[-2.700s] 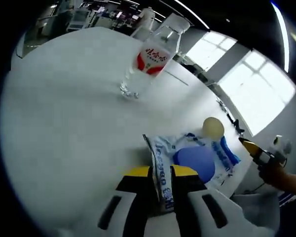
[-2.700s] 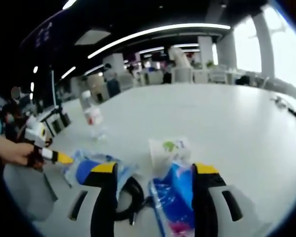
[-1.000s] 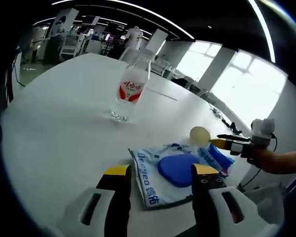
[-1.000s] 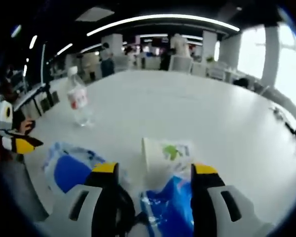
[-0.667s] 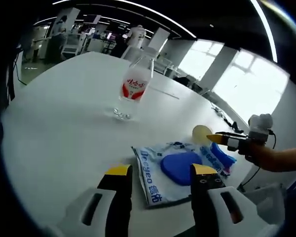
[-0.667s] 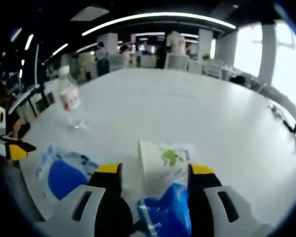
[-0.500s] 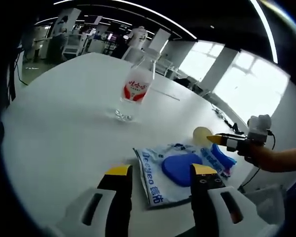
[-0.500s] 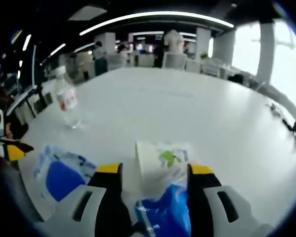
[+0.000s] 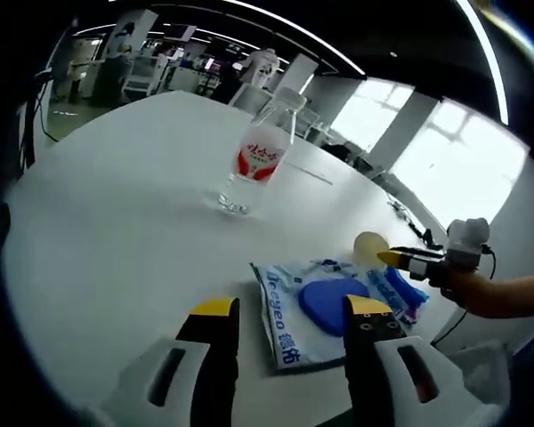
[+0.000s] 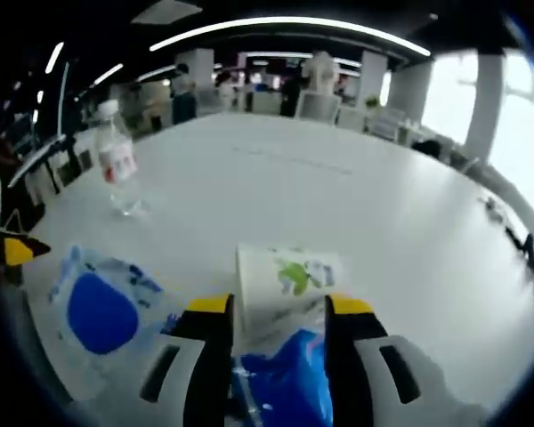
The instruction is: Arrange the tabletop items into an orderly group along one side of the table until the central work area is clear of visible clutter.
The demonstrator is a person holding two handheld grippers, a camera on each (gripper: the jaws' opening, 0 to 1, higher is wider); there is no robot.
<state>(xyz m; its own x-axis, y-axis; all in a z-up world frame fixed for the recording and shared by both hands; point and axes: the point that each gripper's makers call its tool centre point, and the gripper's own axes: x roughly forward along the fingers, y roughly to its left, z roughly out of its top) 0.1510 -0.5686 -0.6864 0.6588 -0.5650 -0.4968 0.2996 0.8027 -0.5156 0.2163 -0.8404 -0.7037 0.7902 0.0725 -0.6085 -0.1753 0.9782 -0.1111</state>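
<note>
The right claw (image 10: 278, 351) stands parted over a blue bag (image 10: 280, 382), a paper cup (image 10: 285, 280) lying just beyond; a water bottle (image 10: 116, 160) stands upright on the white bench (image 10: 409, 231).

Left gripper (image 9: 285, 311) has released the blue-printed packet (image 9: 325, 307).

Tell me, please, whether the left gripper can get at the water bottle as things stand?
Probably yes. The left gripper is open, and the bottle stands upright ahead on bare table; only the blue packet lies near its jaws, off to one side.
</note>
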